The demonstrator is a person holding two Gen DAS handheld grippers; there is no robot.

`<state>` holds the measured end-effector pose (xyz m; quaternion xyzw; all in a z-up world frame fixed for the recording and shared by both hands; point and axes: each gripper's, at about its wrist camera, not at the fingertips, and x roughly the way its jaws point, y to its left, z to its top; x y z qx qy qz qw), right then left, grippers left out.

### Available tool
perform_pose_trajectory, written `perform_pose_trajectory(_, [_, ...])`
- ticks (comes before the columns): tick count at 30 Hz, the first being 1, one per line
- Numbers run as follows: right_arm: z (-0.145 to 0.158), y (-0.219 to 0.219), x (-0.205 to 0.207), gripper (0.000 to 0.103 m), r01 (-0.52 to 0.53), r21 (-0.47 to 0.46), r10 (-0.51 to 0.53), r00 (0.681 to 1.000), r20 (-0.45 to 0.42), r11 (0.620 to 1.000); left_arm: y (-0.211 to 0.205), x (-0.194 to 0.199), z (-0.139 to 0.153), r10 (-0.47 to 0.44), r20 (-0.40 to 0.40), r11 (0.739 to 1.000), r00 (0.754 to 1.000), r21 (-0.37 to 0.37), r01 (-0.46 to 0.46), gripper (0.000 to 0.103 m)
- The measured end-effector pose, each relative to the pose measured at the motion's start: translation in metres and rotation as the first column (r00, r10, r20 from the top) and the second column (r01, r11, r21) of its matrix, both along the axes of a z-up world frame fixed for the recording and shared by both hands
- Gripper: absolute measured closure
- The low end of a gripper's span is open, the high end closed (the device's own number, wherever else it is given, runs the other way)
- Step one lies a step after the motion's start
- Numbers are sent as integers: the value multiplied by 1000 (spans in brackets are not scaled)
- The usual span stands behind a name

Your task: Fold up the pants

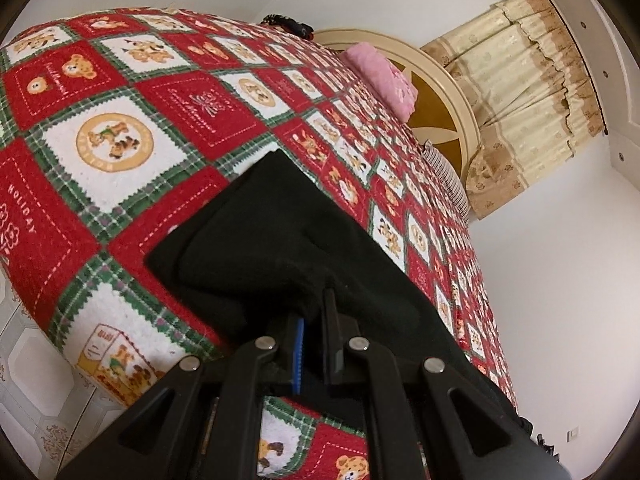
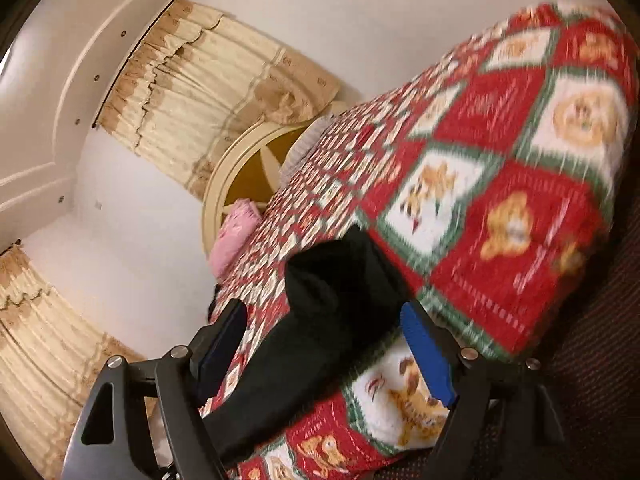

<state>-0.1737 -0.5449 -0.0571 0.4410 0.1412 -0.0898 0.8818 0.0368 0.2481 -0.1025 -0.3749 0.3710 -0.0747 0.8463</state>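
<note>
The black pants (image 1: 256, 236) lie on a red, white and green bear-print bedspread (image 1: 120, 128). My left gripper (image 1: 316, 300) is shut on an edge of the pants, with the black cloth bunched between its jaws and draped over the right finger. In the right wrist view the pants (image 2: 332, 300) run as a long dark strip between the two fingers. My right gripper (image 2: 324, 320) is open, with its blue-padded fingers on either side of the strip and nothing pinched. This view is blurred by motion.
A pink folded cloth (image 1: 380, 76) lies near the round cream headboard (image 1: 440, 92); both also show in the right wrist view (image 2: 232, 236). Beige curtains (image 1: 532, 92) hang behind. A black object (image 1: 288, 24) sits at the bed's far edge. Tiled floor (image 1: 36, 360) lies at the left.
</note>
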Motion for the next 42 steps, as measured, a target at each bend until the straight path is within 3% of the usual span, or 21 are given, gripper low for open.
perform_pose_trajectory(3, [22,-3,10,23,8,-105,-14,998,-59,994,0,2,0,3,-11,1000,1000,8,-3,96])
perform_pose_trajectory(6, [42,-9,39,23,-76,-160,53,989,-141,984,-1,2,2,8,-6,1000,1000,18,-8,96])
perform_pose_trajectory(9, [44,-10,80,23,-187,-187,123,943,-310,964,-2,3,0,14,-6,1000,1000,16,-14,96])
perform_pose_trajectory(11, [34,-10,107,25,-266,-141,188,892,-411,954,-2,3,-1,17,-5,1000,1000,11,-17,96])
perform_pose_trajectory(12, [25,-12,117,46,-283,-89,216,868,-446,955,-2,3,-1,18,-4,1000,1000,11,-18,96])
perform_pose_trajectory(13, [21,-13,122,85,-289,-60,229,856,-464,956,-2,3,-1,19,-4,1000,1000,11,-19,96])
perform_pose_trajectory(14, [16,-13,129,96,-297,-36,244,842,-481,954,-2,3,-2,20,-5,1000,1000,11,-20,96])
perform_pose_trajectory(18, [30,-1,134,96,-323,-156,215,852,-478,934,-3,4,0,26,-8,1000,1000,18,-26,96])
perform_pose_trajectory(21, [65,15,125,97,-361,-275,268,908,-323,891,-3,4,1,36,-5,999,999,19,-36,96])
perform_pose_trajectory(24, [87,22,120,97,-367,-366,310,928,-206,855,-3,1,-1,52,3,998,999,19,-52,96])
perform_pose_trajectory(26, [81,12,119,97,-360,-363,316,932,-176,860,-3,-3,-4,65,1,998,998,24,-65,96])
perform_pose_trajectory(28, [61,-3,122,97,-365,-310,325,929,-175,878,-3,-4,-6,69,-9,997,998,28,-69,96])
perform_pose_trajectory(32, [6,-27,124,96,-351,-271,257,909,-328,896,-3,-2,-6,76,-15,997,997,35,-75,96])
perform_pose_trajectory(33, [-4,-29,123,96,-355,-245,270,907,-323,902,-4,0,-5,76,-15,996,997,41,-75,96])
perform_pose_trajectory(35, [-1,-31,114,96,-335,-244,262,922,-286,910,-5,2,-3,75,-12,996,997,53,-74,96])
perform_pose_trajectory(38, [8,-26,109,95,-325,-279,231,918,-322,904,-5,2,-4,68,-9,996,998,58,-68,96])
perform_pose_trajectory(40, [15,-26,101,73,-235,-317,122,933,-339,919,-3,2,-5,59,-5,997,998,59,-59,96])
perform_pose_trajectory(42, [25,-33,84,56,-84,-337,-20,955,-295,938,-4,2,-5,45,-6,996,999,76,-45,96])
